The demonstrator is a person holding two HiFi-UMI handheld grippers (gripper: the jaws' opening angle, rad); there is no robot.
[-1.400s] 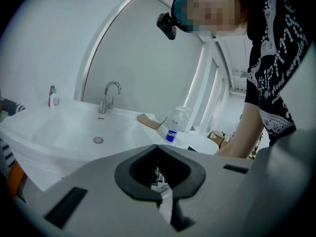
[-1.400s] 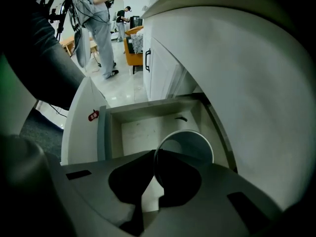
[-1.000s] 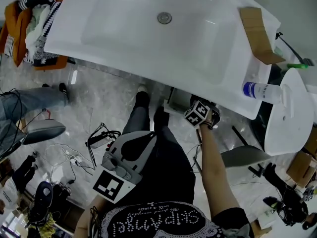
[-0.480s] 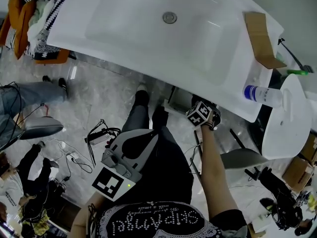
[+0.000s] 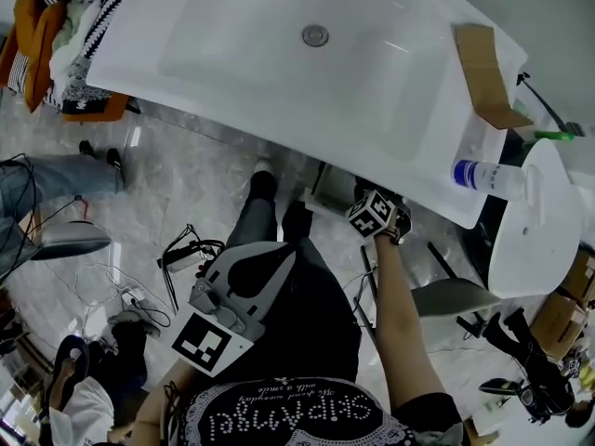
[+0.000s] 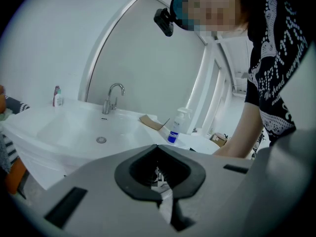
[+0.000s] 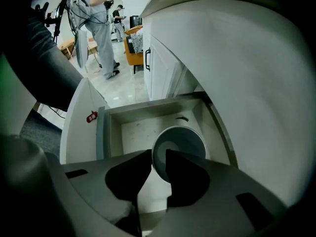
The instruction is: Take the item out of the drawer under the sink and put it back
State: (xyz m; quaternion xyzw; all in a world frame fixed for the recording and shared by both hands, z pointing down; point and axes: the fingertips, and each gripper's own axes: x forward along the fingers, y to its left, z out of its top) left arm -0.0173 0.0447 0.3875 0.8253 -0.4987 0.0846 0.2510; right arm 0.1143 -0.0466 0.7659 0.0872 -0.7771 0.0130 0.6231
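Under the white sink (image 5: 279,72) an open drawer (image 7: 112,132) holds a round grey-white cup (image 7: 185,139), seen in the right gripper view. My right gripper (image 7: 158,154) points steeply down into the drawer. Its jaws have just been opening and now straddle the cup's near rim with a gap, not pressing it. In the head view only its marker cube (image 5: 372,214) shows at the sink's front edge; the jaws are hidden below. My left gripper (image 5: 286,256) hangs over the person's lap, shut with nothing in it; its tips (image 6: 158,147) meet.
A spray bottle (image 5: 488,177) and a cardboard piece (image 5: 483,63) rest on the sink's right side, with a faucet (image 6: 112,95) at the back. An orange chair with clothes (image 5: 65,26) stands left. Cables (image 5: 186,254) lie on the floor. A bystander (image 7: 96,28) stands beyond the drawer.
Both grippers stay where they were in the head view. A bystander at the lower left of that view has shifted.
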